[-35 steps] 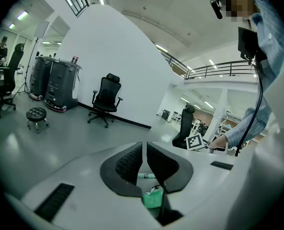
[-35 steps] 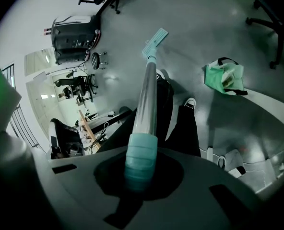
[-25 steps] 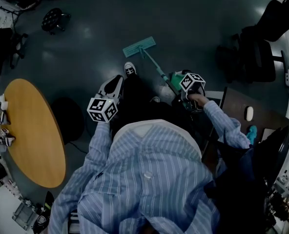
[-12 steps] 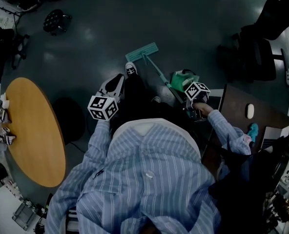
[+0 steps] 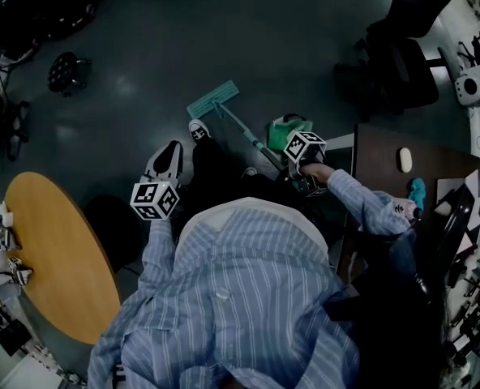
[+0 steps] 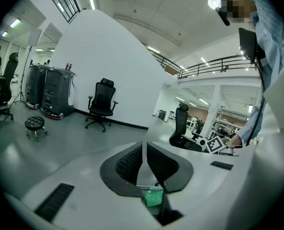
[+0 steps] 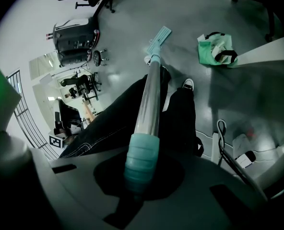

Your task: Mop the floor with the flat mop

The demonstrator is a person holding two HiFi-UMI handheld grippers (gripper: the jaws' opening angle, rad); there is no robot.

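Note:
The flat mop's teal head (image 5: 212, 100) lies on the dark floor just ahead of the person's shoe (image 5: 196, 129). Its handle (image 5: 248, 136) slants back to my right gripper (image 5: 305, 148). In the right gripper view that gripper (image 7: 141, 176) is shut on the handle's teal grip (image 7: 142, 157), and the silver shaft (image 7: 150, 95) runs down to the mop head (image 7: 159, 36). My left gripper (image 5: 164, 168) is held out beside the person's left leg. In its own view the left gripper (image 6: 143, 152) is shut with nothing in it, pointing level across the room.
A green bag (image 5: 287, 128) sits on the floor by the right gripper. A dark desk (image 5: 386, 164) stands at the right, a round wooden table (image 5: 62, 250) at the left. Office chairs (image 5: 402, 63) and a wheeled stool (image 5: 66, 70) stand farther off.
The right gripper has drawn back a little and the mop head has slid slightly nearer the shoe. The head view has shifted. The left gripper holds its place.

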